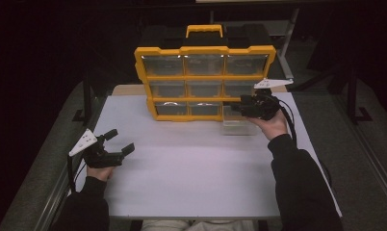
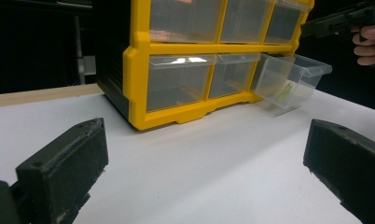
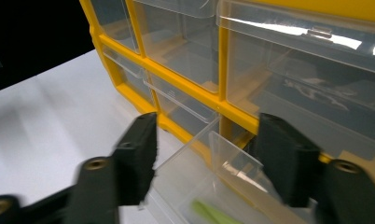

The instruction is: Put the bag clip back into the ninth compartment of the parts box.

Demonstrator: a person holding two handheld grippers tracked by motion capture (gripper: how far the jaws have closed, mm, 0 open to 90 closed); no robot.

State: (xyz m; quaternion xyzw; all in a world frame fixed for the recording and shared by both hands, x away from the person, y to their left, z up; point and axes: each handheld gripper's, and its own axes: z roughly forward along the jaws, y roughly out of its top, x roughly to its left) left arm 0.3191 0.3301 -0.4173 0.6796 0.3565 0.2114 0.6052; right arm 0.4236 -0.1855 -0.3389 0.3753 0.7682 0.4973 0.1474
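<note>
Organizer (image 1: 205, 77): upright on worktop (image 1: 191, 163), beyond both grippers.
Bottom-right drawer (image 2: 290, 79): pulled out and tilted down; judged opened, with closing or emptying left.
Green item (image 3: 213, 212): inside drawer, between and just below right fingers (image 3: 279, 158).
Right gripper (image 3: 206, 158): fingers apart, straddling drawer, gripping nothing.
Left gripper (image 1: 118, 143): fingers apart, idle, well away.

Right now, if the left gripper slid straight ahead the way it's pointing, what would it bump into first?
Probably the yellow organizer. The left gripper, jaws open, aims across bare white table toward its bottom drawers. The pulled-out clear drawer sits off to one side; depth is hard to judge.
</note>
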